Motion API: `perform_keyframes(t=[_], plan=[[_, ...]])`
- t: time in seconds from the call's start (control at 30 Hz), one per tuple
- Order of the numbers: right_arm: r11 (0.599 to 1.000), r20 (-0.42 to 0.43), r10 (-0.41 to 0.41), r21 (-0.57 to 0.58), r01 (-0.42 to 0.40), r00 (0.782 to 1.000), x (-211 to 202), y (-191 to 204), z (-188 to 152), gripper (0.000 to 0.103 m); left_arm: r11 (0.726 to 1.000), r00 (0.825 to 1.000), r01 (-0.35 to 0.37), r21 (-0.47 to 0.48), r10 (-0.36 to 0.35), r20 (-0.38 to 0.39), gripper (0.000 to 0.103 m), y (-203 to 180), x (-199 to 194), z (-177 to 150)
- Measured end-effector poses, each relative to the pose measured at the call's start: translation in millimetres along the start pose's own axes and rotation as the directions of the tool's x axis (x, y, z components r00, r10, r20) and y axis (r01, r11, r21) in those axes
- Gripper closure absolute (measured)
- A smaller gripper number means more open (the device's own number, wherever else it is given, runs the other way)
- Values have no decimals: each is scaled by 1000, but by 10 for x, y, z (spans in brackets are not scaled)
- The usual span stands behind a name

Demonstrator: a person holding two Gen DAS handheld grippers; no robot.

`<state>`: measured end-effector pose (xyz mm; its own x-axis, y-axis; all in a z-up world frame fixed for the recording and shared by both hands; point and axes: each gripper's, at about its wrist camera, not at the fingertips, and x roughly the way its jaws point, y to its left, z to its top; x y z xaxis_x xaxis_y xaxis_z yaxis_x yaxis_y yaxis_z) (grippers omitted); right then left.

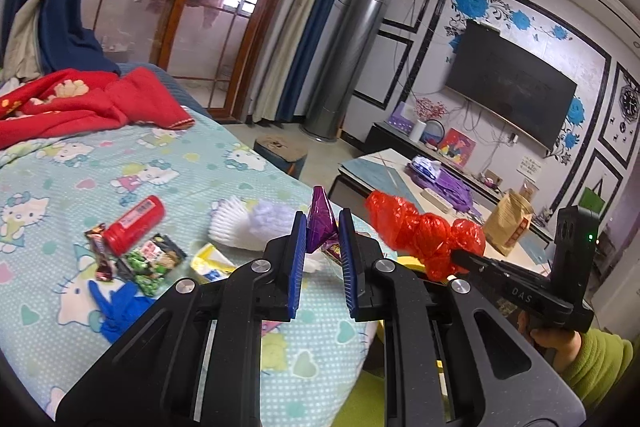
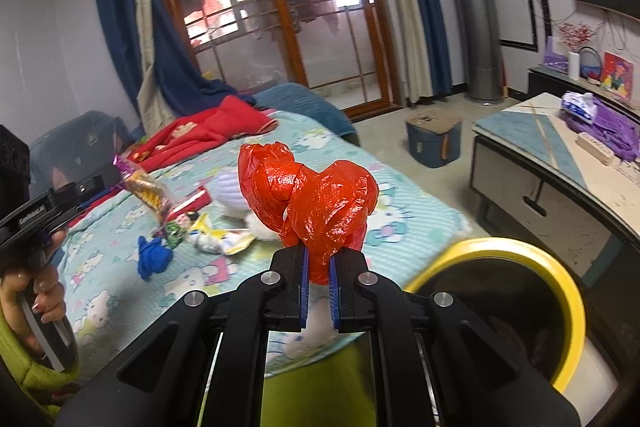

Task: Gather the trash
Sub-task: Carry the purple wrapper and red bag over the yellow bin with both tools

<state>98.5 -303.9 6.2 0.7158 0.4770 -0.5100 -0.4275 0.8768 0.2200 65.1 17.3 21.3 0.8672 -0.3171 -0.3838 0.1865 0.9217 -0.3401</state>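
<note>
My left gripper [image 1: 322, 227] is shut on a purple snack wrapper [image 1: 319, 223] and holds it above the bed's edge; the wrapper also shows in the right wrist view [image 2: 145, 190]. My right gripper [image 2: 319, 259] is shut on a knotted red plastic bag [image 2: 308, 197], held above the bed near a yellow-rimmed trash bin [image 2: 568, 291]; the bag also shows in the left wrist view [image 1: 420, 233]. On the Hello Kitty sheet [image 1: 120, 163] lie a red bottle [image 1: 134, 225], a green snack packet [image 1: 154, 261], a blue glove [image 1: 114, 307], a yellow-white wrapper [image 1: 210, 263] and a white glove [image 1: 234, 223].
A red blanket [image 1: 80, 103] lies at the bed's far end. A coffee table [image 2: 560, 163] with purple cloth stands to the right, a small blue stool [image 2: 434, 137] on the floor beyond. A brown paper bag [image 1: 510, 223] stands on the table.
</note>
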Motion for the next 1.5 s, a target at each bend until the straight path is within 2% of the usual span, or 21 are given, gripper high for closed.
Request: perform_keyframes(t=[0.57, 1.1, 1.5], plan=[[990, 30, -130, 58, 128, 991, -219, -375, -95, 95, 991, 994, 96, 95, -90, -69, 92, -520, 357, -145], [956, 11, -256, 153, 251, 967, -347, -833, -150, 95, 963, 975, 201, 181, -178, -136, 92, -928, 722, -324], [919, -27, -319, 235, 316, 947, -379, -1148, -223, 95, 945, 953, 261, 196, -220, -209, 92, -1128, 1062, -507]])
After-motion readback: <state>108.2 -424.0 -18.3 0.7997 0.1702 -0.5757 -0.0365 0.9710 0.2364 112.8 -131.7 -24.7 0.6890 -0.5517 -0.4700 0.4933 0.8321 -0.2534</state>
